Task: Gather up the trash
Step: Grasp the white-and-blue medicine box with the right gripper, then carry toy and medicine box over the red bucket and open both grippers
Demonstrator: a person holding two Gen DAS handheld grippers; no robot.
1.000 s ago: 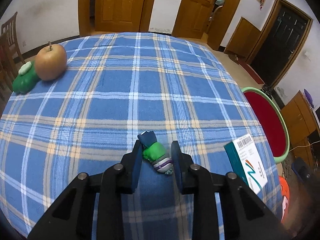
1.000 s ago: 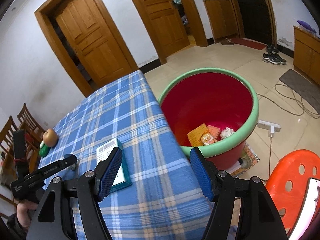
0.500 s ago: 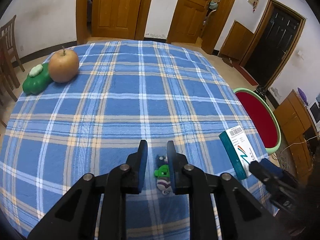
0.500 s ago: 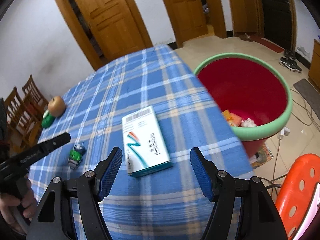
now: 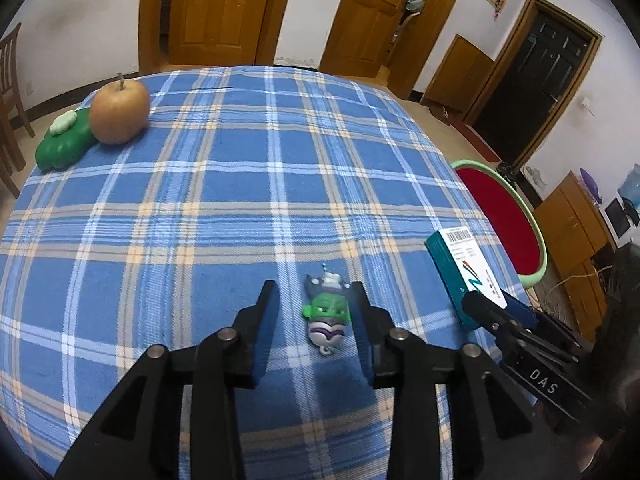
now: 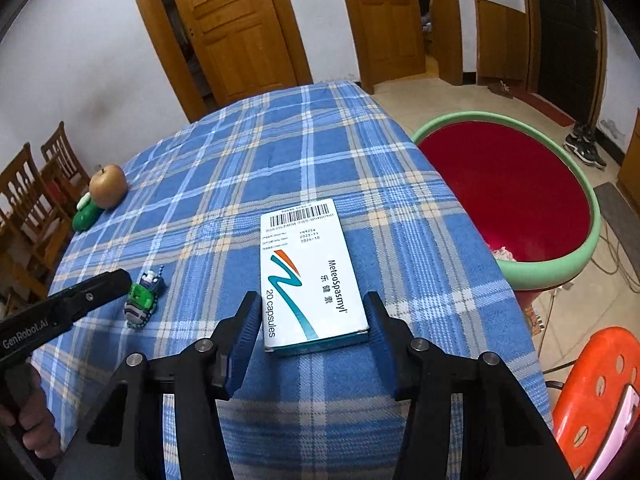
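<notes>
A white and teal medicine box (image 6: 308, 268) lies flat on the blue plaid tablecloth (image 6: 248, 168). My right gripper (image 6: 312, 298) straddles its near end. The jaws are closing, with the pads close beside the box's long sides and a slim gap showing. A small green and grey toy figure (image 5: 326, 316) lies on the cloth between the jaws of my left gripper (image 5: 315, 300), close to the right finger. Those jaws are opening and nothing is held. The red basin with a green rim (image 6: 552, 268) stands on the floor past the table's right edge, with some scraps inside.
An apple (image 5: 119, 112) and a green plush toy (image 5: 64, 142) rest at the far left of the table. An orange plastic stool (image 6: 596, 392) stands by the near right corner. Wooden chairs (image 6: 32, 200) line the left side, and cables cross the floor beyond the basin.
My right gripper swung from above the basin to the medicine box and came down around it, jaws narrowing. My left jaws squeezed in, then spread, and the toy figure now lies free on the cloth.
</notes>
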